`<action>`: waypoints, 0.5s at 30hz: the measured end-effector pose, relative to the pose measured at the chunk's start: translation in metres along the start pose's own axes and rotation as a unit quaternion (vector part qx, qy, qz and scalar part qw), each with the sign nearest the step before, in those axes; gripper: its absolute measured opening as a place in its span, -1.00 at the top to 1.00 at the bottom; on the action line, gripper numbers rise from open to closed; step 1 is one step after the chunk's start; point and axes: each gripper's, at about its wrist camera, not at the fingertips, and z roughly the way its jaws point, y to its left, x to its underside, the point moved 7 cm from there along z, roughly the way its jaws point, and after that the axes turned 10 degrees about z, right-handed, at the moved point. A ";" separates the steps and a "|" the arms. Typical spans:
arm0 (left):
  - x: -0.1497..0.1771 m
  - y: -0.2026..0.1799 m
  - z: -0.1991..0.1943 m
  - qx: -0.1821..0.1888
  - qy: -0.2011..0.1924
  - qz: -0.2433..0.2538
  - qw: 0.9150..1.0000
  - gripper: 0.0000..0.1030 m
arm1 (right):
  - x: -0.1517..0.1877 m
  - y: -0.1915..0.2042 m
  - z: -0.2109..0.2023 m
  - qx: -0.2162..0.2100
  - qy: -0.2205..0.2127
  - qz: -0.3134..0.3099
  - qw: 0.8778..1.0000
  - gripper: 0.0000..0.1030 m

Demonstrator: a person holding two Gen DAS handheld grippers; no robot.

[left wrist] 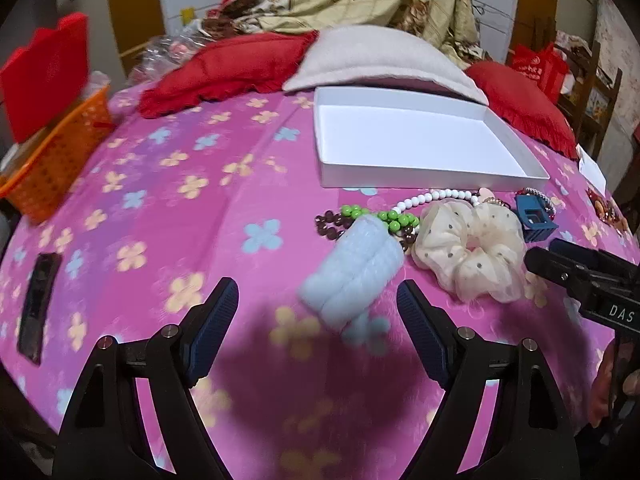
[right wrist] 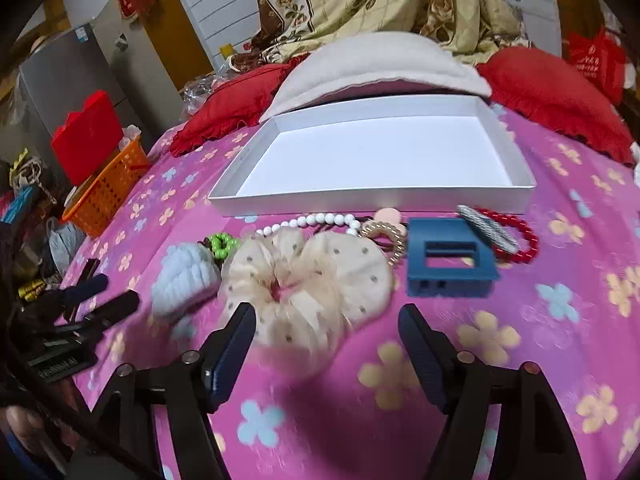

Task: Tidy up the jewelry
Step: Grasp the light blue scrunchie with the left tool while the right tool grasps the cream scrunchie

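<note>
You have not put anything away yet: the white box [right wrist: 372,152] lies empty on the bed [left wrist: 160,200], and every piece is on the pink cover just in front of it. The cream scrunchie [right wrist: 304,288], the pale blue hair tie [left wrist: 354,268], the white bead string [right wrist: 316,220], the green beads [left wrist: 384,216], the blue clip [right wrist: 448,260] and the red bracelet [right wrist: 516,236] all wait there, close together. Your left tool [left wrist: 318,308] points down at the blue hair tie, jaws apart and empty. Your right tool [right wrist: 326,332] tilts down at the scrunchie, jaws on either side of its near edge, not pressing it.
</note>
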 end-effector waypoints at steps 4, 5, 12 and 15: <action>-0.003 -0.001 0.027 0.023 0.023 -0.003 0.999 -0.59 | -0.002 0.001 0.018 0.003 0.013 0.006 1.000 -0.23; -0.003 -0.002 0.032 0.029 0.027 -0.004 0.999 -0.59 | -0.002 0.001 0.021 0.002 0.015 0.007 1.000 -0.23; -0.005 -0.013 0.057 0.049 0.036 0.007 0.998 -0.59 | -0.002 -0.002 0.035 0.009 0.020 0.011 1.000 -0.23; -0.004 -0.017 0.064 0.051 0.042 0.012 0.998 -0.59 | -0.002 -0.002 0.037 0.011 0.019 0.011 1.000 -0.19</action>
